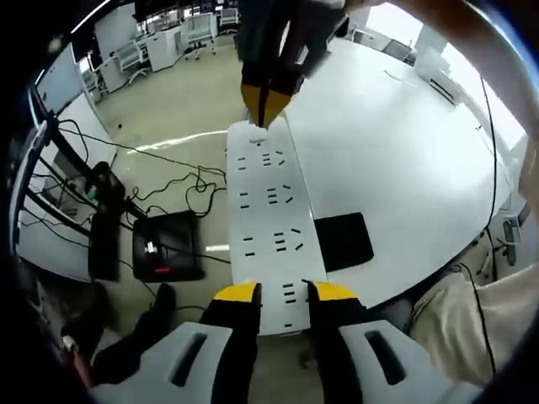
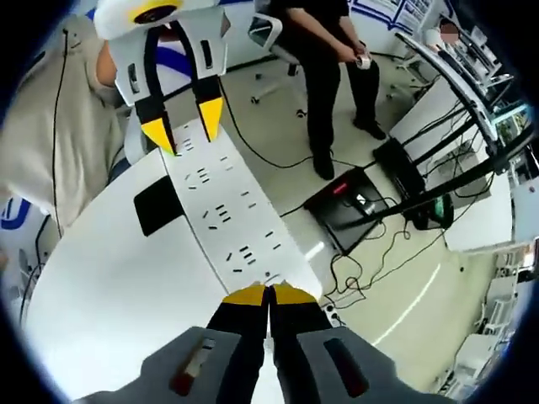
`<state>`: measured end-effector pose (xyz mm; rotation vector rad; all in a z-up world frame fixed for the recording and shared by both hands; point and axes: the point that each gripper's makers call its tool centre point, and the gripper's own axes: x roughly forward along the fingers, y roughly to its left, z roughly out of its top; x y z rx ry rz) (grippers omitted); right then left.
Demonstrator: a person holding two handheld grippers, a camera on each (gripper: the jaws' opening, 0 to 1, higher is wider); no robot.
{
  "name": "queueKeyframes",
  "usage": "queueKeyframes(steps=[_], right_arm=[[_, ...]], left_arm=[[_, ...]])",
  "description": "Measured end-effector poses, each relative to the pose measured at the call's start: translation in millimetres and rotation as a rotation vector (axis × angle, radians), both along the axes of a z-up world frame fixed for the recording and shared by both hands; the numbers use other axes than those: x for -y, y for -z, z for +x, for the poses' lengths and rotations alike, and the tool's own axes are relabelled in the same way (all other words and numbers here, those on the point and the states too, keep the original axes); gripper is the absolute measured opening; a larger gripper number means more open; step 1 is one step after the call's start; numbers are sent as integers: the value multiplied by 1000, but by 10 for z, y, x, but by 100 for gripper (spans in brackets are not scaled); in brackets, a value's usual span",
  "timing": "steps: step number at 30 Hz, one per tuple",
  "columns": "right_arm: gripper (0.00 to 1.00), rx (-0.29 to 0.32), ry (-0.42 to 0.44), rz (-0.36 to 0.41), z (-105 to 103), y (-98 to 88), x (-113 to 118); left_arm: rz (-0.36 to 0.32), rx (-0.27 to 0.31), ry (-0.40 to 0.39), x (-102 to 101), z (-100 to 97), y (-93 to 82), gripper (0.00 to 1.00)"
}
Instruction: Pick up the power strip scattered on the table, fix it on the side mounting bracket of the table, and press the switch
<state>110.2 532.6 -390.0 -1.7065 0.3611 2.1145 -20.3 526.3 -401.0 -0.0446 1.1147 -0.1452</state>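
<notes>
White power strip (image 1: pixel 271 220) (near end hidden), left tongs (image 1: pixel 285 292) gripping, right tongs (image 2: pixel 269 294) pinched together

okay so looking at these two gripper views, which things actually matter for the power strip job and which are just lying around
Part of the job:
- power strip, held over the table edge
- left gripper, clamped across one end
- right gripper, shut at the other end
- white table

Just lying about:
- black pad on the table
- black box and cables on the floor
</notes>
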Motion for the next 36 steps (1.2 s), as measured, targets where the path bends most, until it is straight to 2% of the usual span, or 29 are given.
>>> queueKeyframes(steps=[3, 9, 14, 19, 23, 36], right_arm=[[0, 17, -31, -12, 22, 51, -6], [0, 40, -35, -36, 67, 159, -7], [0, 28, -27, -36, 54, 137, -4], [0, 48, -45, -38, 38, 132, -1], [0, 29, -41, -42, 6, 147, -23], [0, 22, 10, -80, 21, 179, -37]], left_arm=[[-1, 3, 3, 1, 1, 0, 28], [-1, 0, -5, 1, 4, 1, 28], [-5, 6, 3, -15, 11, 1, 28], [0, 9, 4, -9, 9, -1, 28], [-2, 16, 5, -8, 9, -2, 28], [3, 15, 12, 2, 3, -6, 28]])
